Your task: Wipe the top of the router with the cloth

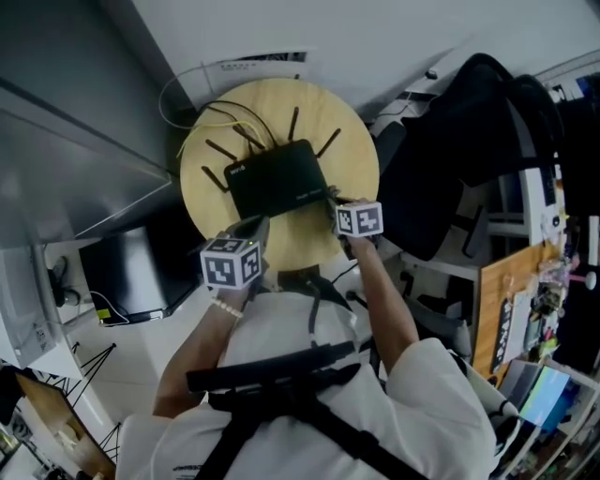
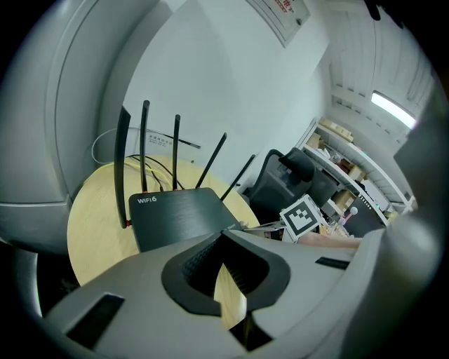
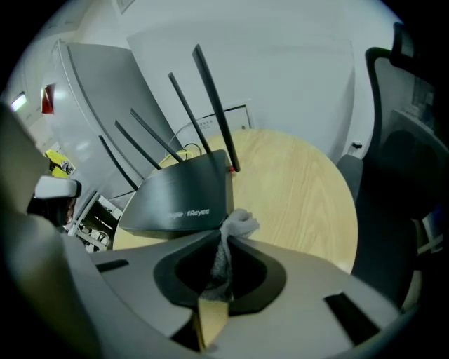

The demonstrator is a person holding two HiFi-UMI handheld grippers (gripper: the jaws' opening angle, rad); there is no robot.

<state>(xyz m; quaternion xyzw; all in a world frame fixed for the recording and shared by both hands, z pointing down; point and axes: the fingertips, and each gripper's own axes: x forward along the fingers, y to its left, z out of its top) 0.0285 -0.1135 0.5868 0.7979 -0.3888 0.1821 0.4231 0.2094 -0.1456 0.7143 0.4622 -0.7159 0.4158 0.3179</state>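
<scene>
One router [image 1: 277, 176], one cloth [image 3: 238, 224] clamped in right hand-held gripper [image 3: 224, 237].

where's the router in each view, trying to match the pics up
Head view: router upper centre, on the round table.
Left gripper view: router left of centre.
Right gripper view: router left of centre, just beyond the cloth.
Shared landmark: the round table.

Router [image 2: 179, 217] top, near corner: "WiFi6", in white print, seen in the left gripper view.
Router top, front edge: "Reyee" after a small logo, in pale print, seen in the right gripper view.
Wall sign [image 2: 282, 10]: red print, too small to read.
</scene>
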